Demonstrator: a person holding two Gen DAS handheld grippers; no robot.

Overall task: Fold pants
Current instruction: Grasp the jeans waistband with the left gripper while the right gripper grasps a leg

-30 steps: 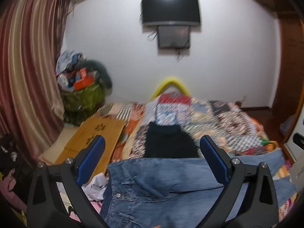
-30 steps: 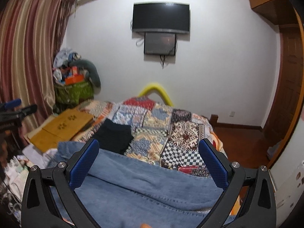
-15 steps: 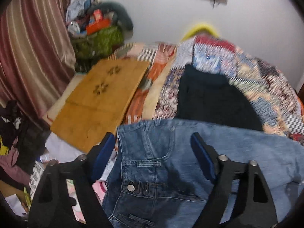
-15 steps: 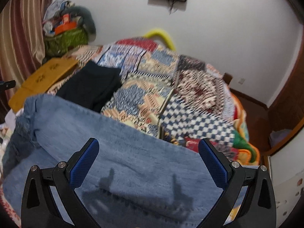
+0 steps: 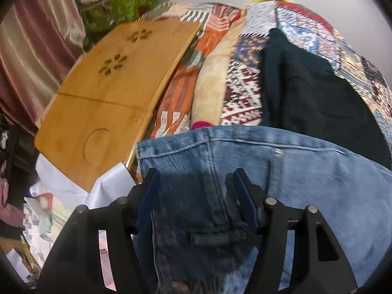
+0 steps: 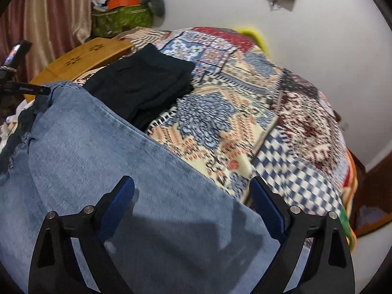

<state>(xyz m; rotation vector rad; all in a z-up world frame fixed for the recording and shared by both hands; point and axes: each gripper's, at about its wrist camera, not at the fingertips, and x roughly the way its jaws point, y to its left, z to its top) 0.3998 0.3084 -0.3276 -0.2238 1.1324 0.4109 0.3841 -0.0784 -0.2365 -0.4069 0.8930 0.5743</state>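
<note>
The blue jeans (image 5: 281,171) lie flat along the near edge of a bed covered by a patchwork quilt (image 6: 245,112), their long axis running left to right across the scene: the waistband end, with its seams and dark inner denim, points left, and the legs stretch away to the right. In the left wrist view the left gripper (image 5: 196,183) sits low over the waistband end, its blue-padded fingers (image 5: 149,196) partly spread on either side of a band of darker denim near a vertical seam; whether the pads actually press the cloth cannot be told. In the right wrist view the right gripper (image 6: 192,196) hangs over the leg portion with its fingers (image 6: 120,196) spread wide, casting a shadow on the denim beneath, and nothing is pinched between them. Just beyond the jeans, on the far side, lies a folded dark garment (image 5: 313,93), its near edge meeting the denim. To the left of the bed rests a bamboo lap tray (image 5: 110,85) with flower-shaped cutouts and a round recess. Farther left stand a green bag (image 6: 122,22) heaped with clutter and a striped curtain (image 5: 29,56).
</note>
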